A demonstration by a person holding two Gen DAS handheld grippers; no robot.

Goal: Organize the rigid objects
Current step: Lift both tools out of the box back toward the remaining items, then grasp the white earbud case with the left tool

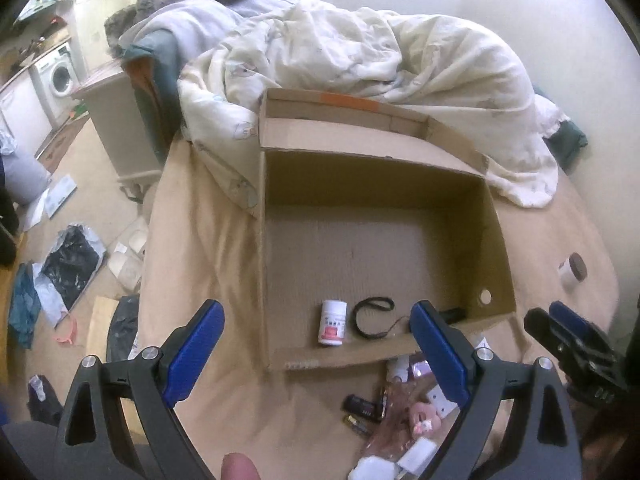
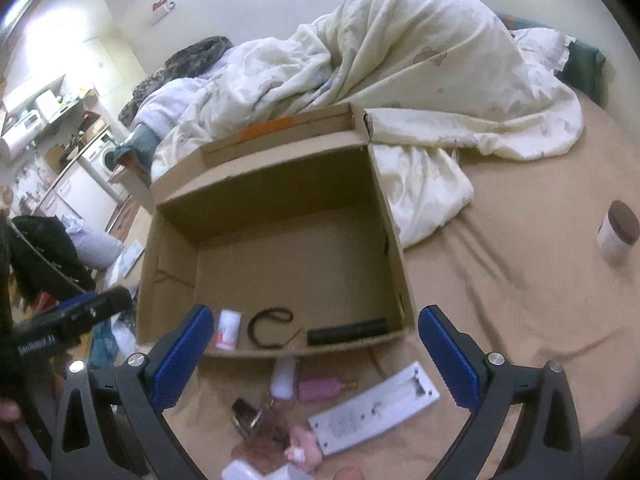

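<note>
An open cardboard box (image 1: 280,184) (image 2: 392,216) lies on the tan bed. Inside near its front wall are a white pill bottle (image 1: 331,323) (image 2: 228,329), a black strap (image 1: 370,316) (image 2: 268,326) and a black stick (image 2: 347,331). In front of the box lies a pile of small items: a white remote (image 2: 374,408), a pink bottle (image 2: 322,389), a white tube (image 2: 283,378), batteries (image 1: 362,410). My left gripper (image 1: 316,356) is open and empty above the box's front edge. My right gripper (image 2: 314,360) is open and empty above the pile.
A crumpled white duvet (image 1: 360,52) (image 2: 400,76) lies behind the box. A white jar with a brown lid (image 1: 573,270) (image 2: 618,236) stands on the bed at the right. Bags and papers litter the floor (image 1: 72,264) at the left.
</note>
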